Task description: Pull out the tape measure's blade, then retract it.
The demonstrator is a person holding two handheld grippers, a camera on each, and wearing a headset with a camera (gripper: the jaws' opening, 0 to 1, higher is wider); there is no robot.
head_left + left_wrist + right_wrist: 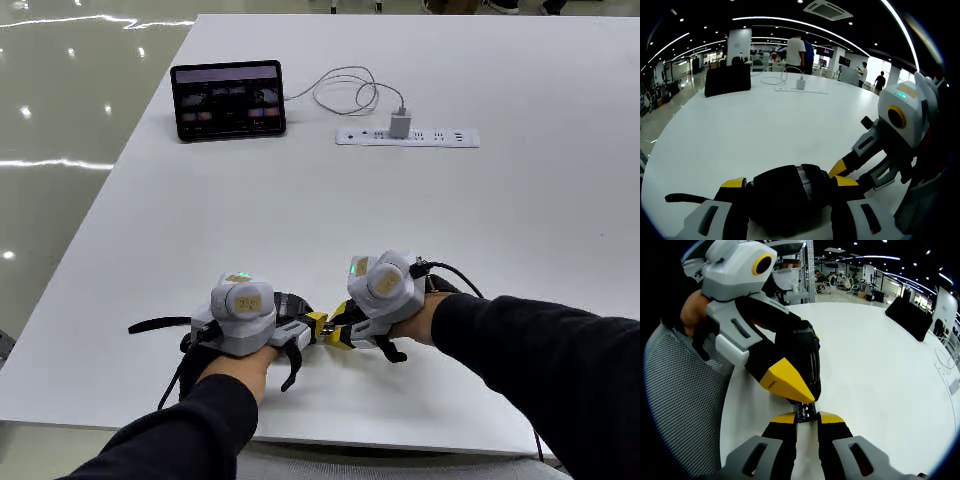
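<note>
Your left gripper [790,182] is clamped on the tape measure [785,200]. The black case sits squarely between its yellow-tipped fingers [733,182], one on each side, and rests low against the white worktop [400,220] close to the near edge, roughly at its middle (right in front of you).

Your right gripper [807,418] faces the left one nose to nose. Its fingers [832,417] are pinched together on the end of the blade [805,412]. Only a short stub of blade shows between those fingertips and the case, so the case lies just beyond your right fingers, almost touching them. In the head view the two grippers meet tip to tip above the near edge.

Towards the far left corner stands a tablet [228,98], and a power strip [408,137] lies near the far edge (both well apart from your work).
</note>
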